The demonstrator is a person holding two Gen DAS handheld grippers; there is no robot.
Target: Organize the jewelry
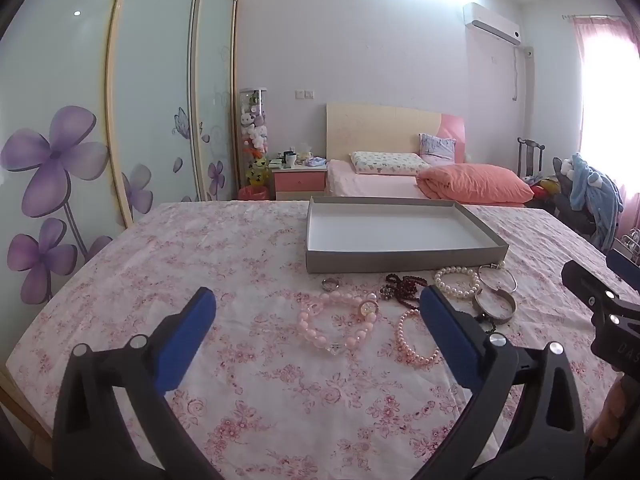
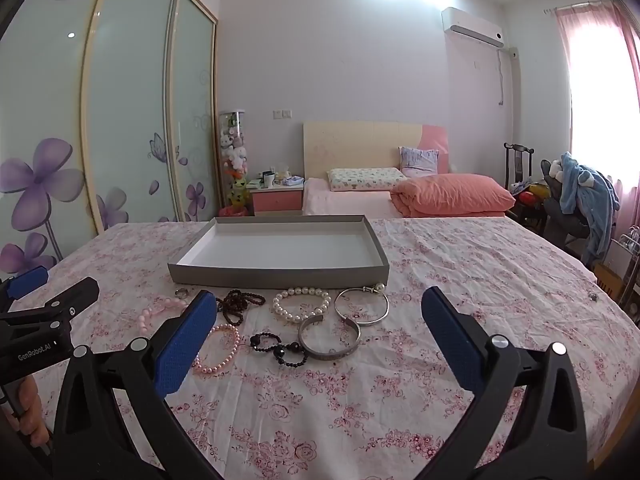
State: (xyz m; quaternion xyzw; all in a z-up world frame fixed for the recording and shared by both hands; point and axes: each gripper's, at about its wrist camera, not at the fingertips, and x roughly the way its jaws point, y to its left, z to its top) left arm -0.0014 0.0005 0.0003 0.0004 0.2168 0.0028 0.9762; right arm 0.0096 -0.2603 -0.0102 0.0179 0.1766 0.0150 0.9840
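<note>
An empty grey tray point(image 1: 404, 258) point(image 2: 276, 274) with a white floor sits on the floral tablecloth. In front of it lie a big pink bead bracelet point(image 1: 338, 326) point(image 2: 160, 309), a small ring point(image 1: 331, 284) point(image 2: 182, 291), dark red beads point(image 1: 404, 286) point(image 2: 238, 305), a white pearl bracelet point(image 1: 458, 282) point(image 2: 302, 304), a pink pearl bracelet point(image 1: 414, 338) point(image 2: 218, 350), a black bead bracelet point(image 2: 280, 347), a silver cuff point(image 1: 496, 306) point(image 2: 330, 338) and a thin silver bangle point(image 1: 498, 278) point(image 2: 362, 305). My left gripper point(image 1: 318, 306) is open above the pink beads. My right gripper point(image 2: 320, 308) is open above the cuff and bangle.
The table edge point(image 2: 616, 320) runs close on the right. A bed point(image 1: 400, 184), a nightstand point(image 1: 298, 180), a chair with clothes point(image 2: 580, 200) and a floral wardrobe point(image 1: 80, 120) stand behind the table.
</note>
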